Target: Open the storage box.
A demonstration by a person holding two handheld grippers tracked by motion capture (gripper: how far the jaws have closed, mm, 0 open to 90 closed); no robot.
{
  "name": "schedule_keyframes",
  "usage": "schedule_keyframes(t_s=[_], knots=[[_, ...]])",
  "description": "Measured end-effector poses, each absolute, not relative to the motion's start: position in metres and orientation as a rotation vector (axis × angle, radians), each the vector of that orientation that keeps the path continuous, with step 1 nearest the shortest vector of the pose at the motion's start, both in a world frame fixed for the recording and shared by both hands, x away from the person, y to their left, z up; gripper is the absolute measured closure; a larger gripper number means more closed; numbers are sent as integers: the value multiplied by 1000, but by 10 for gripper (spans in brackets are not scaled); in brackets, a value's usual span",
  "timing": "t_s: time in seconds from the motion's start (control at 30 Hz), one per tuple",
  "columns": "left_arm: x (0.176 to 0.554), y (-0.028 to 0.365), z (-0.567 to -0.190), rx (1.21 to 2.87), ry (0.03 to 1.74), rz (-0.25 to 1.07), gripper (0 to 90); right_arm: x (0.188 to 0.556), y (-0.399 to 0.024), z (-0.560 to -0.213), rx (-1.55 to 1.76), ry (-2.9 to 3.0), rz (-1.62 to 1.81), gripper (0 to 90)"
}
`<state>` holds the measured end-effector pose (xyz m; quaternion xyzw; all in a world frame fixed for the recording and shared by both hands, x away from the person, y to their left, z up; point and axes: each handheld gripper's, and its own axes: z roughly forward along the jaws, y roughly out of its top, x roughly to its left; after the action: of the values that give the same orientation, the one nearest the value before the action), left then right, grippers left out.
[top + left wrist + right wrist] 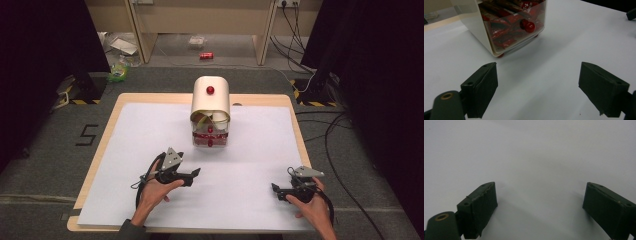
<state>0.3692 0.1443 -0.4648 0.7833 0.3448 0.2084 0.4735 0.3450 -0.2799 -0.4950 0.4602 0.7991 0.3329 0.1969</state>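
My left gripper [196, 172] gapes toward the snack box's [210, 120] red knob [527, 25]; my right gripper [274, 188], also agape, idles farther off.

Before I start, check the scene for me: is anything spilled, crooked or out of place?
On the table nothing stands out: the box sits upright with its red packets inside the clear drawer, none spilled. Both grippers, left and right, are open above bare white sheet. Off the table, a red can and litter lie on the floor.
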Motion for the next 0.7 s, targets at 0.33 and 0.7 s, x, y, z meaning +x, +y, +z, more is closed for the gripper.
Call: schedule_keyframes(t_s=[0.33, 0.7], knots=[[379, 130, -461, 1931, 804, 545, 153, 345, -280, -495, 1290, 2239, 933, 118], [386, 120, -460, 1929, 764, 570, 153, 346, -280, -495, 1290, 2240, 935, 115]])
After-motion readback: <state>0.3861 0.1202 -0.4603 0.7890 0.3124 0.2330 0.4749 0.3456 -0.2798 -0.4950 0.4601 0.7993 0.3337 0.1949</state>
